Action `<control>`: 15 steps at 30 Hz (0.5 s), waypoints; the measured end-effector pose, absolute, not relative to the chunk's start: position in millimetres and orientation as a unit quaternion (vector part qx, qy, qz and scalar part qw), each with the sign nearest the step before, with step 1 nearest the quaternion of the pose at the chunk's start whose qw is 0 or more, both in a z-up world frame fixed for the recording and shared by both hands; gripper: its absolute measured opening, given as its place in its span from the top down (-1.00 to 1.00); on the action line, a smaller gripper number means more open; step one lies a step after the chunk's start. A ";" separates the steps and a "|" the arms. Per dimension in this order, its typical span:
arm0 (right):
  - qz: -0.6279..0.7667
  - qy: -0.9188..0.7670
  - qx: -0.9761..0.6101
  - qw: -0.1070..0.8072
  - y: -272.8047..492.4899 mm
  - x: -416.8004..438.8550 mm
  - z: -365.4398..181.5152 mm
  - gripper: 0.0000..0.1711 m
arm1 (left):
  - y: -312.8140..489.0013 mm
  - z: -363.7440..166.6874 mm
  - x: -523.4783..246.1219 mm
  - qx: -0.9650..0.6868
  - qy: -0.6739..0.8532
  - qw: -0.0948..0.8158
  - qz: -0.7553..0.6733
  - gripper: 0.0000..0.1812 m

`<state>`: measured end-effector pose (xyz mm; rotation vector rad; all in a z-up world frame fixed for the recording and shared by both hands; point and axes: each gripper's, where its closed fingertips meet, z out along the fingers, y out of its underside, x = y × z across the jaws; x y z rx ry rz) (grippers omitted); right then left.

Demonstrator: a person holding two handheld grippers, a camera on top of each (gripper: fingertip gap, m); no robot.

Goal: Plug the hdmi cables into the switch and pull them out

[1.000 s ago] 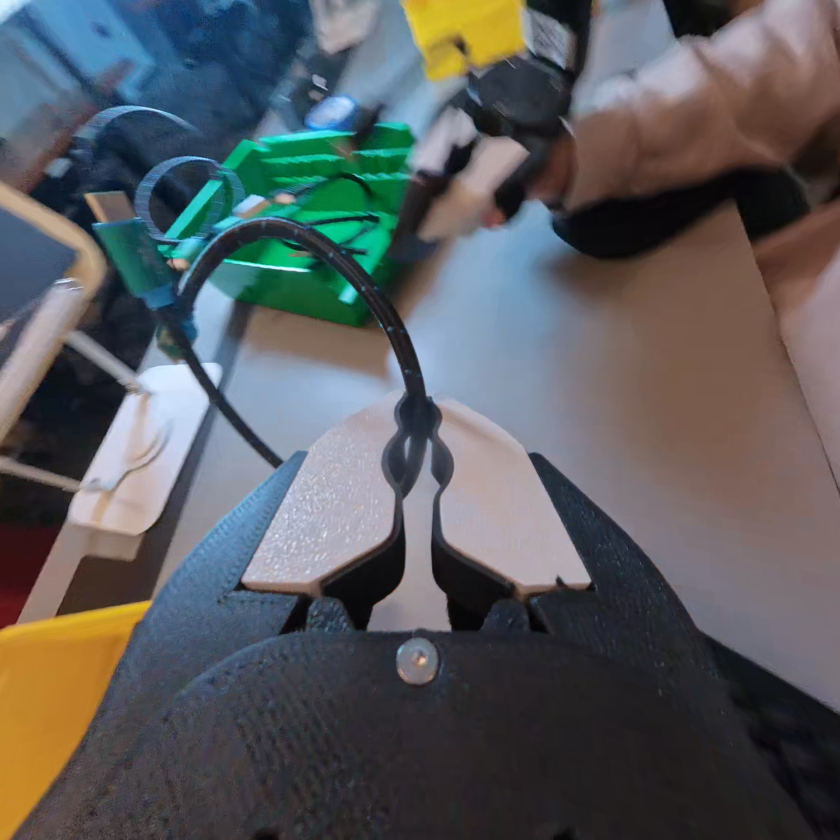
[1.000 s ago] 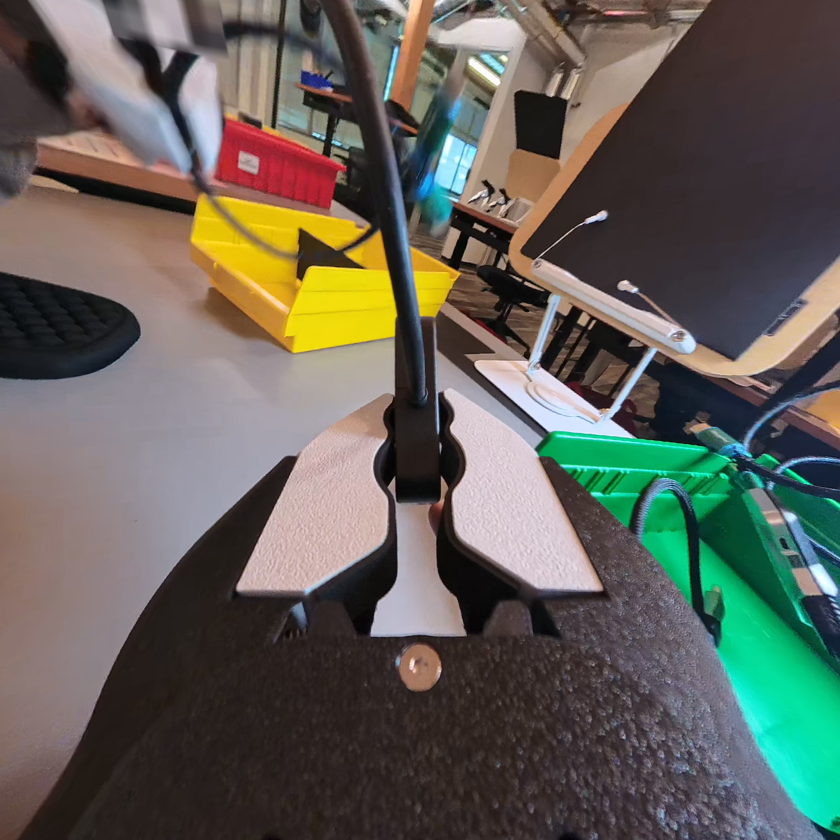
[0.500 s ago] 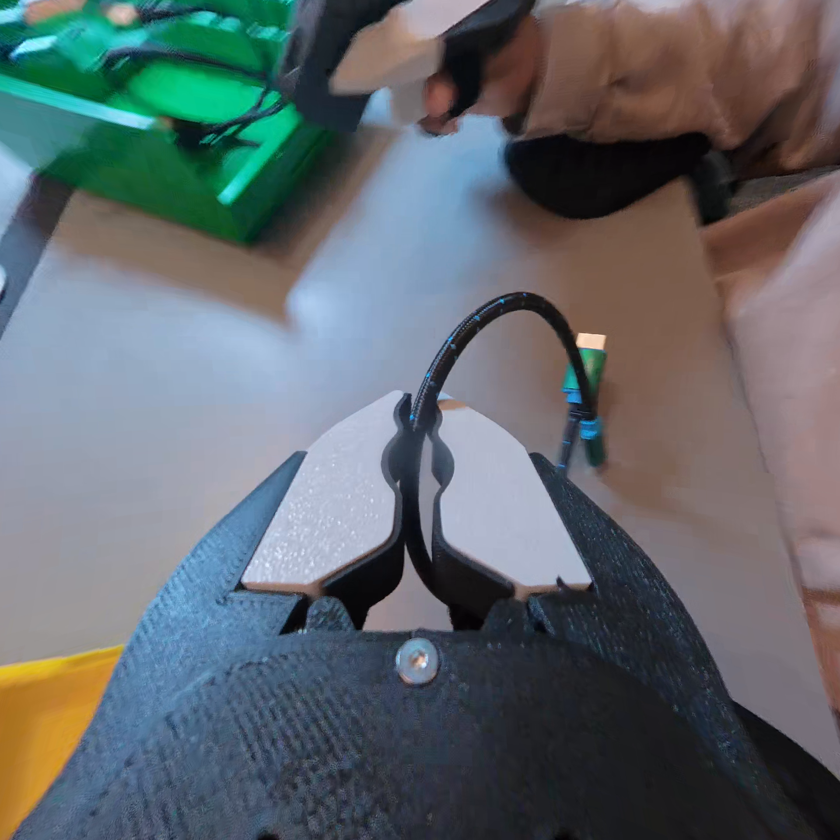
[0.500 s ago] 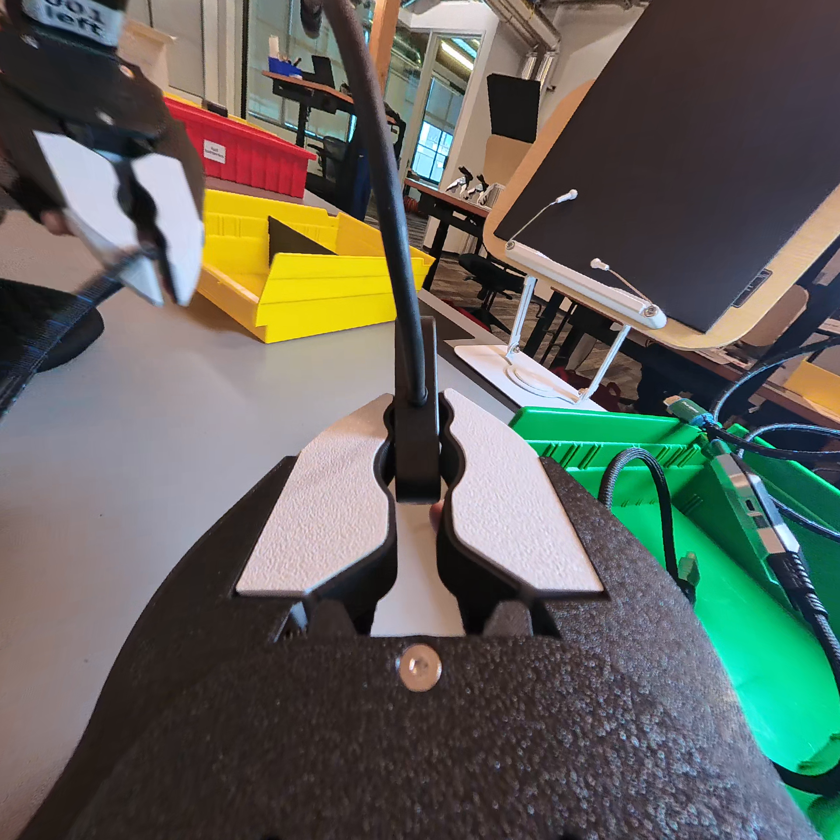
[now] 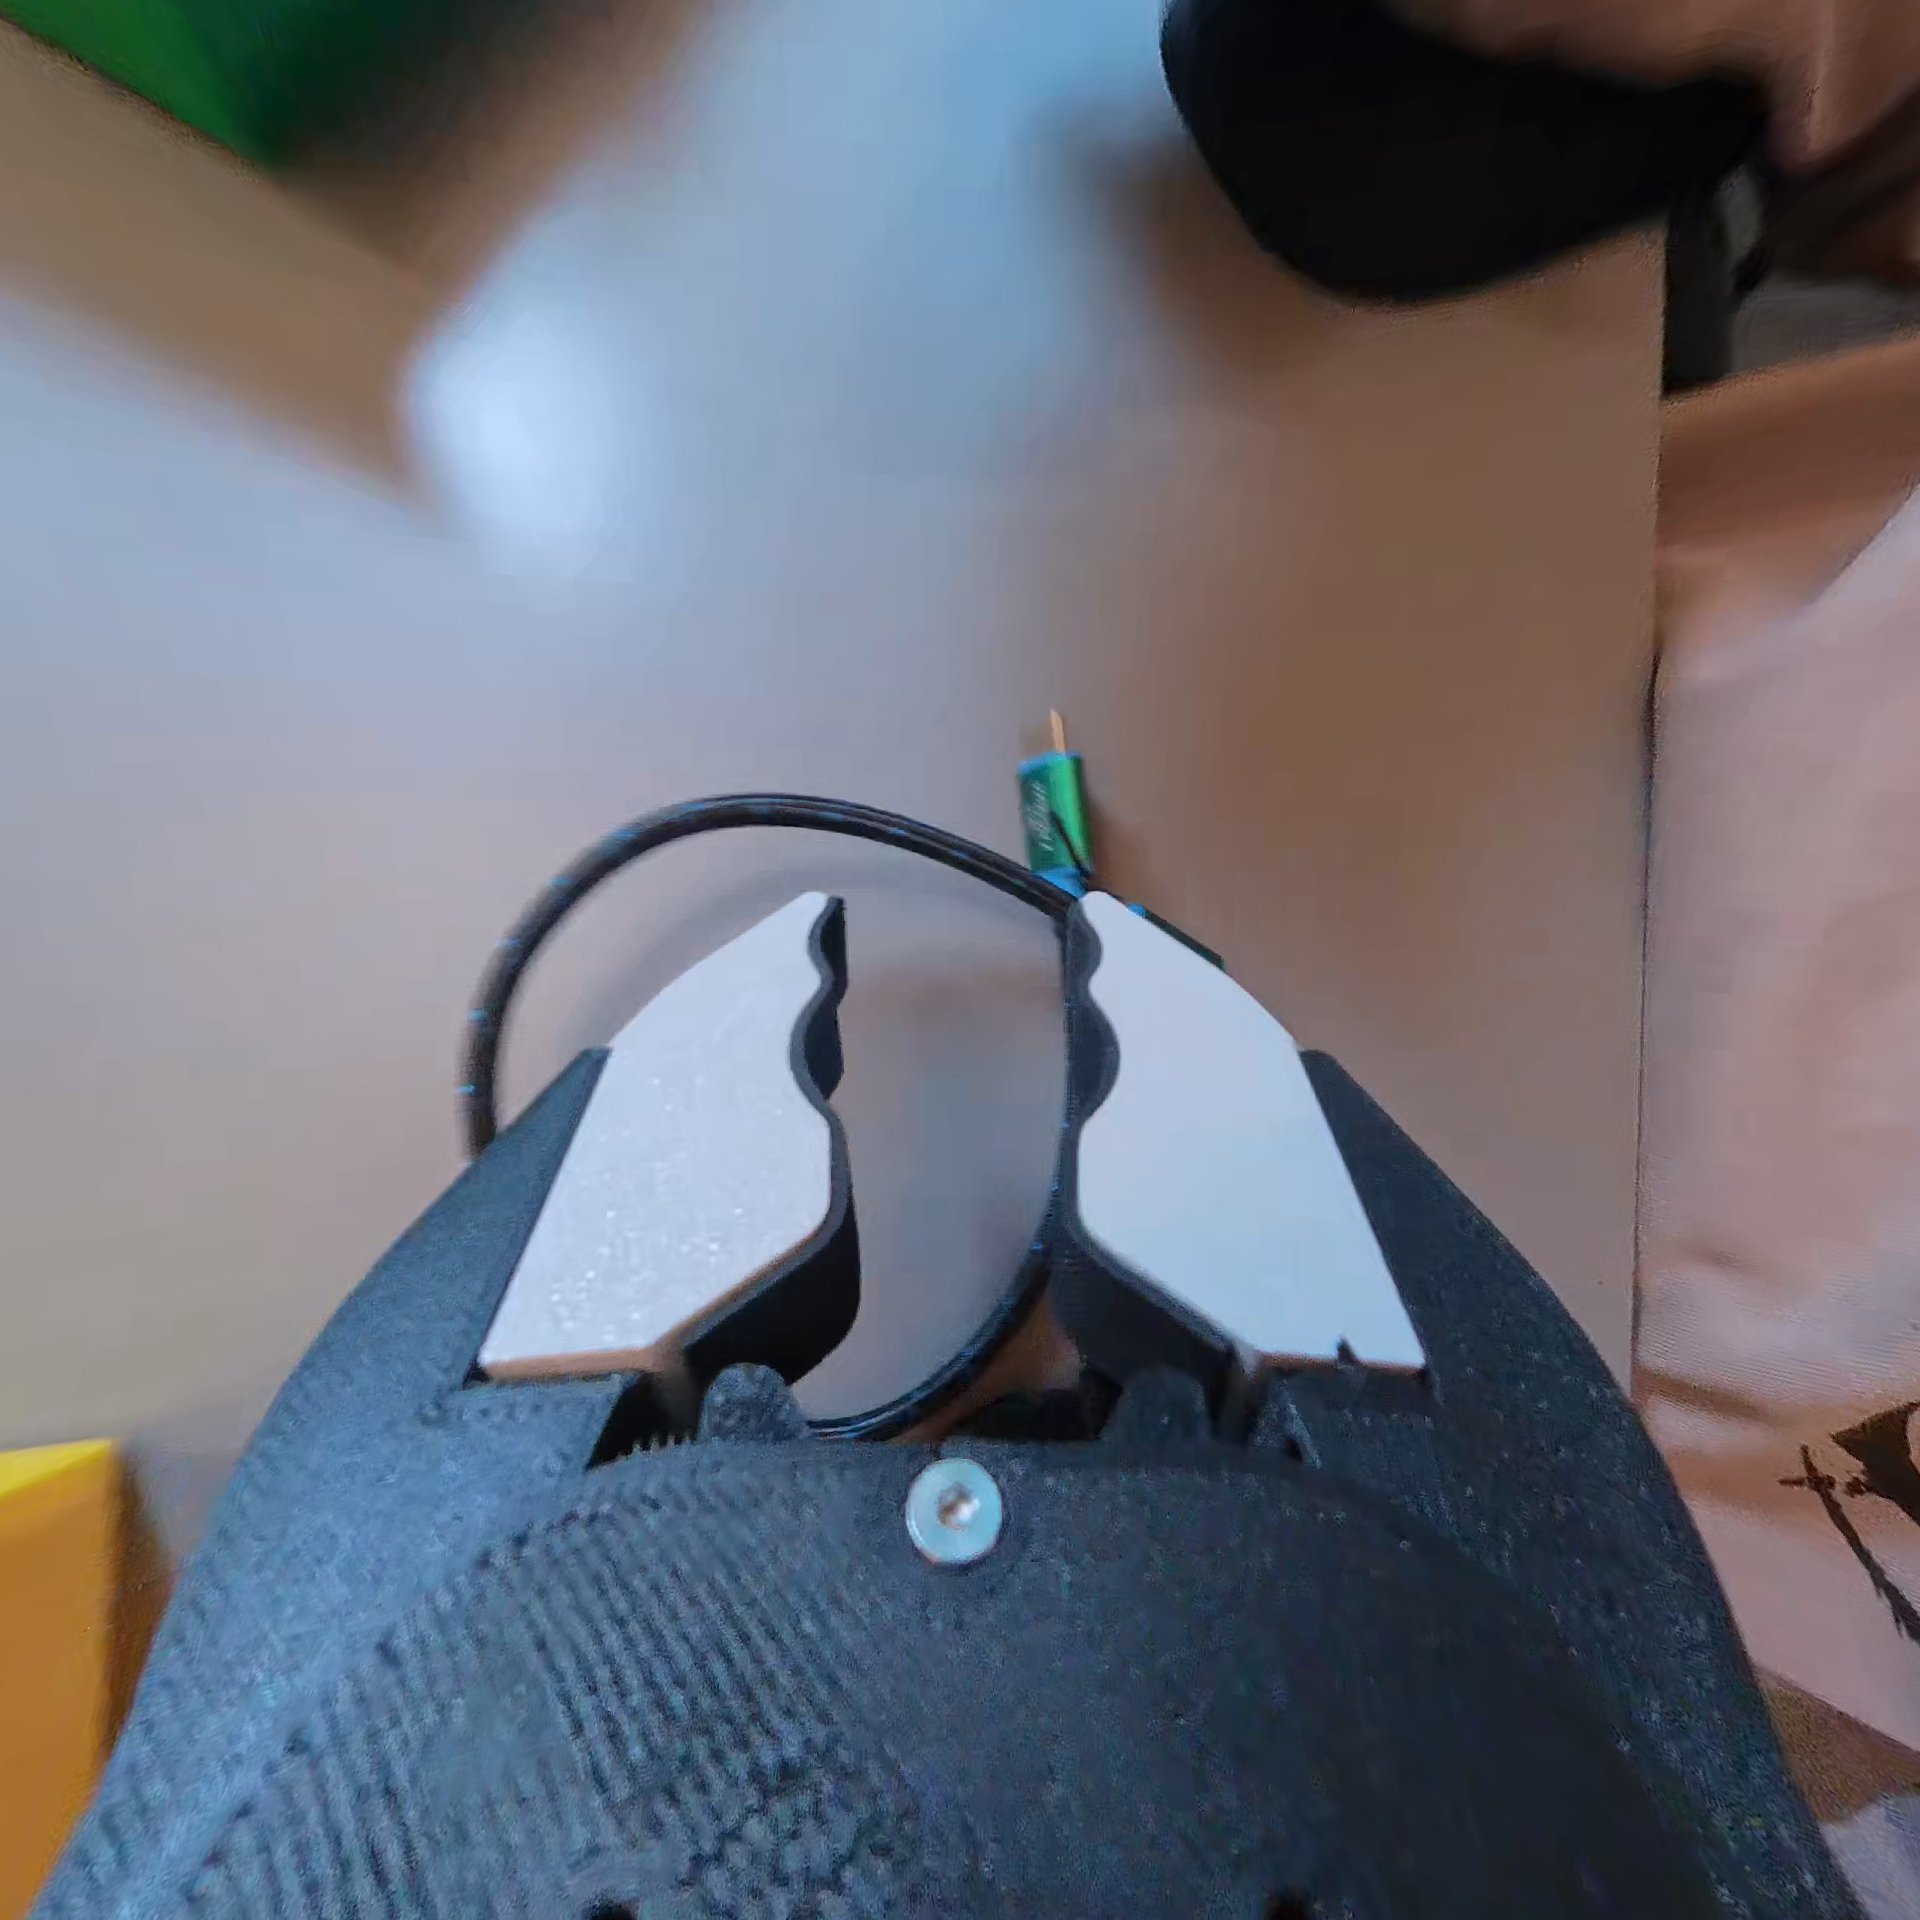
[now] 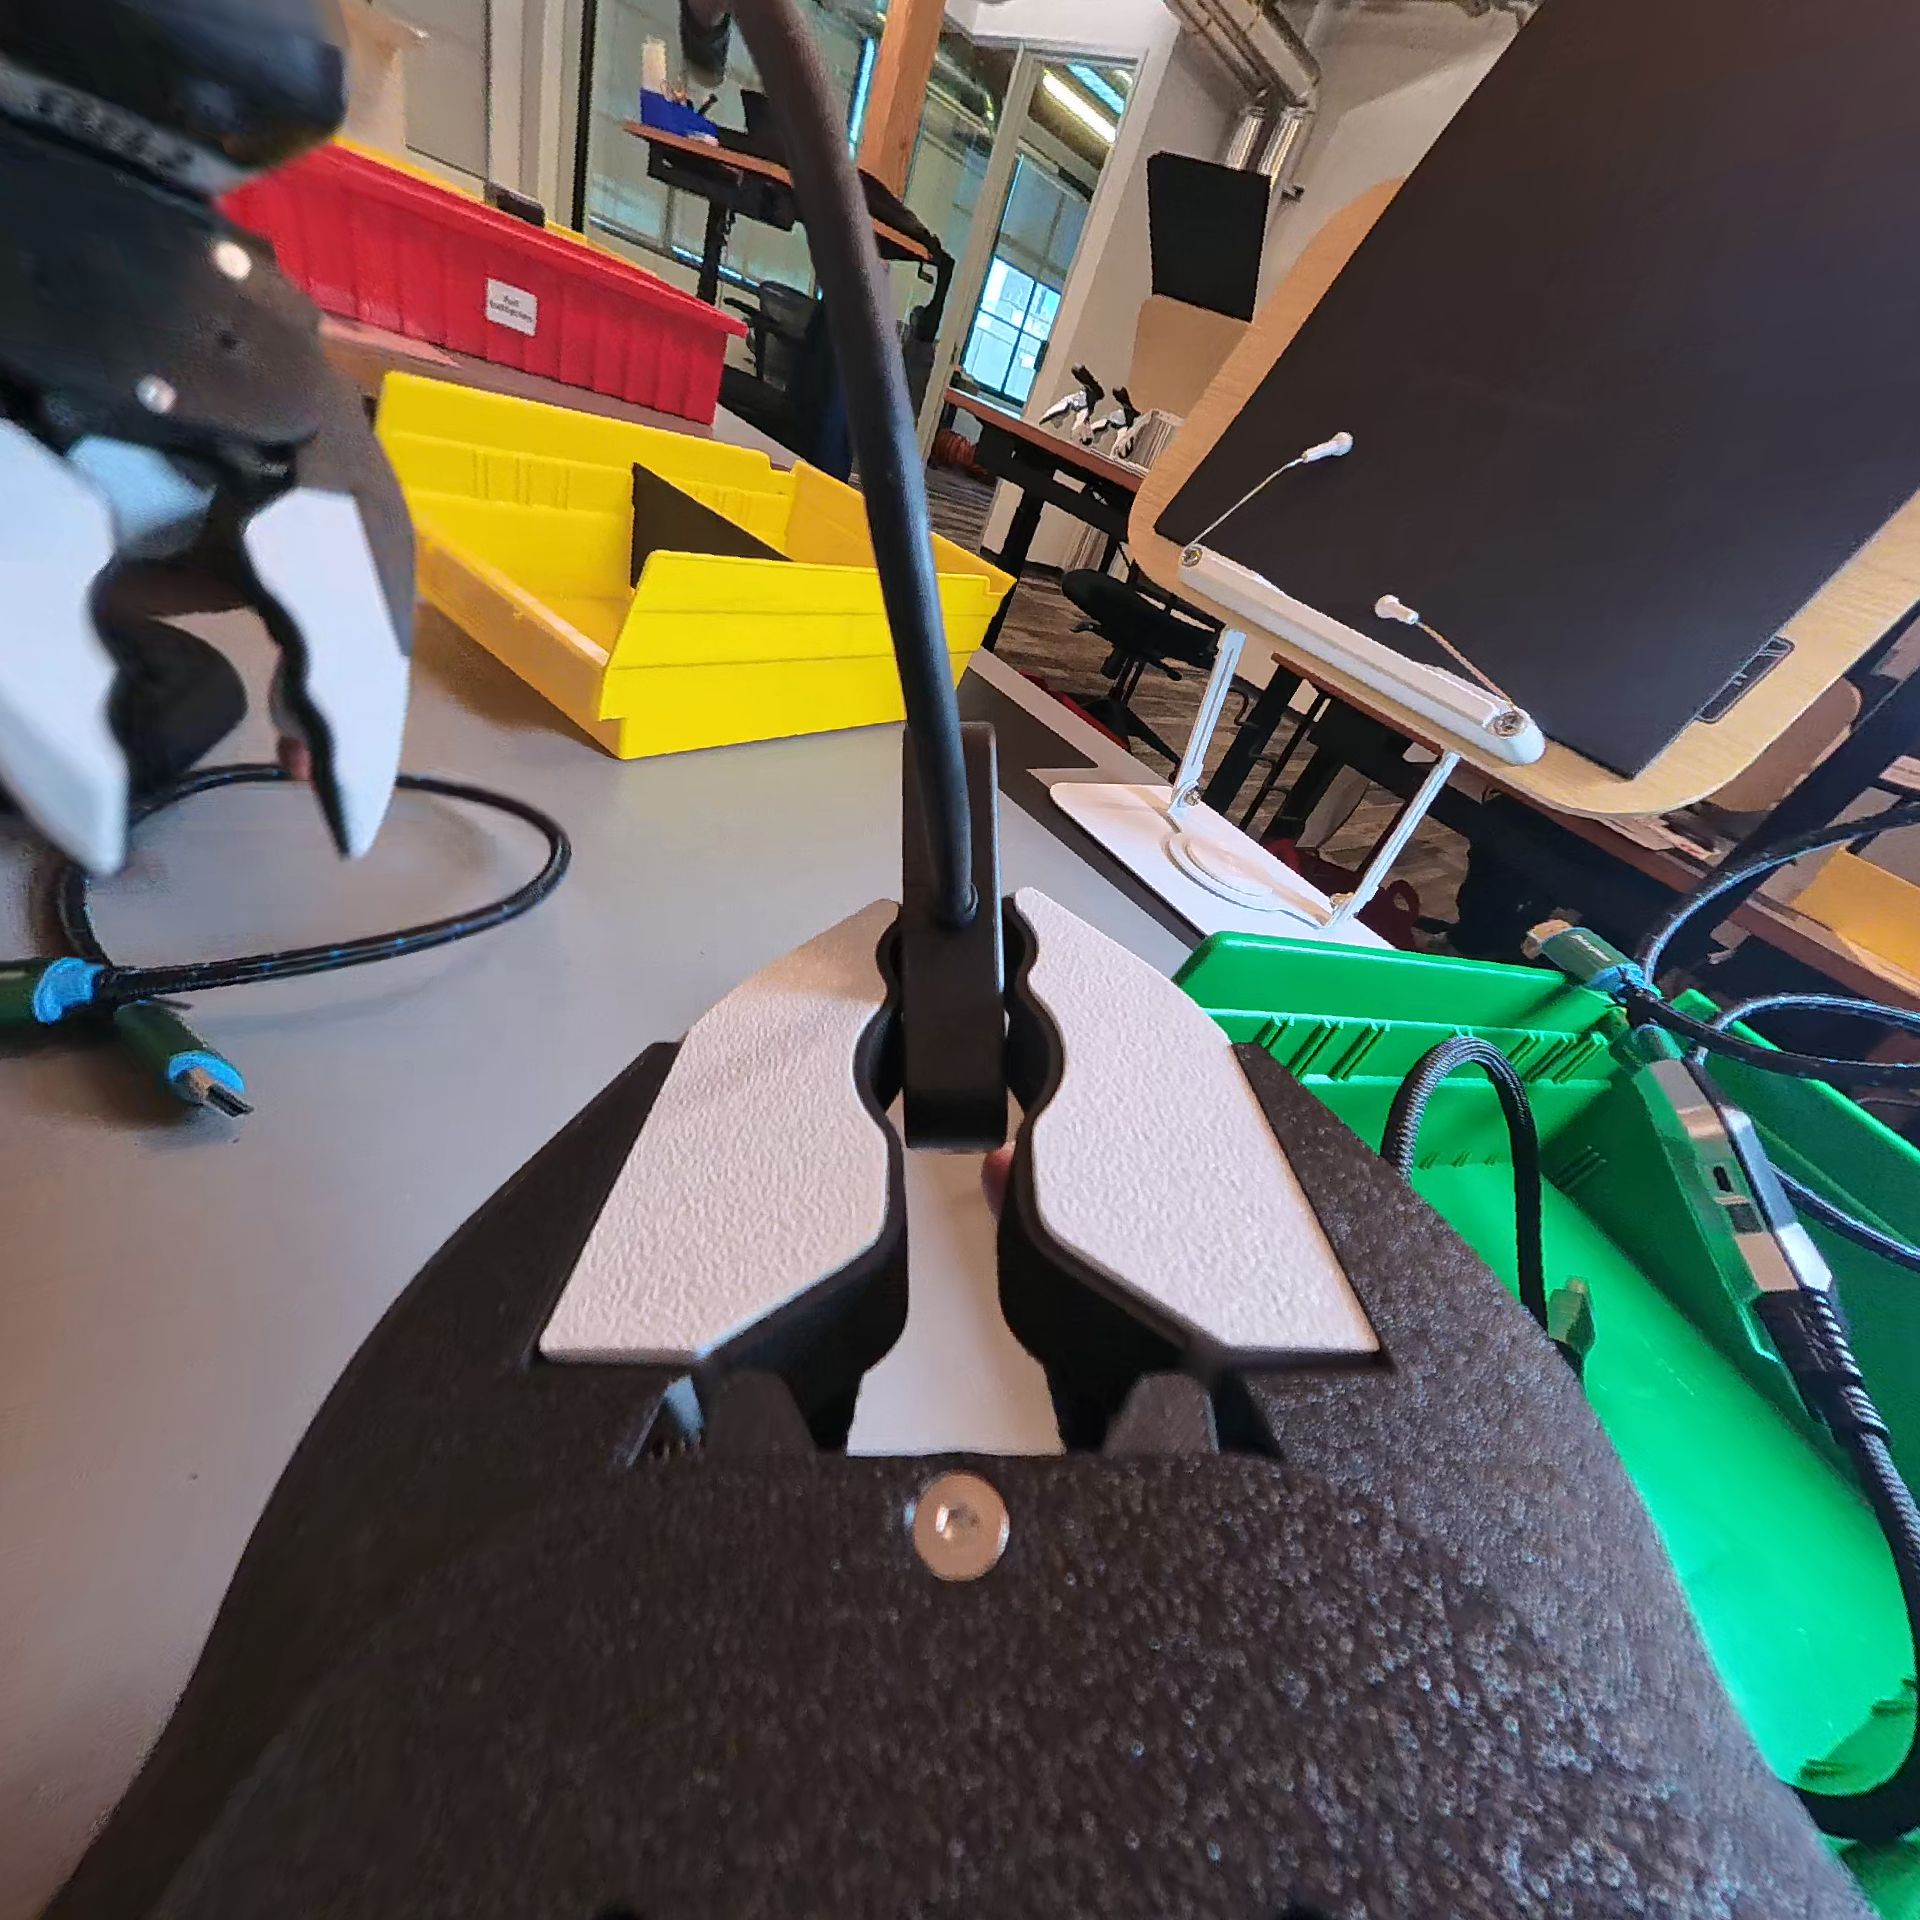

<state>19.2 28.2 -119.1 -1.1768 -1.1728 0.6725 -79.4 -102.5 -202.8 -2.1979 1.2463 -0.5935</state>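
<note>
The far half of the desk [image 5: 727, 520] is smeared by motion blur in the left wrist view, and a green shape [image 5: 239, 73] at the top edge cannot be identified. The braided cable [image 5: 831, 816] is partly hidden behind the fingers [image 5: 1195, 1143]. The black cable [image 6: 862, 416] is cut off by the upper edge of the right wrist view, and the green bin [image 6: 1714, 1558] by the right edge.

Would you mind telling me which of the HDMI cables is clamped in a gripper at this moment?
The plain black cable, its plug pinched by the right gripper; the braided blue-flecked cable lies loose on the table.
</note>
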 end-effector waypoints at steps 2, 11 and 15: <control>0.290 -0.514 -0.513 0.623 28.2 18.8 -120.4 0.83 | -114.3 -225.3 -66.4 -0.825 0.469 0.229 -0.218 0.47; 0.284 -0.522 -0.508 0.624 25.8 18.0 -119.9 0.83 | -105.5 -246.8 -43.5 -0.818 0.502 0.239 -0.146 0.70; 0.271 -0.527 -0.501 0.630 25.9 19.1 -118.8 0.83 | -74.1 -241.8 -67.0 -0.807 0.510 0.296 -0.032 0.84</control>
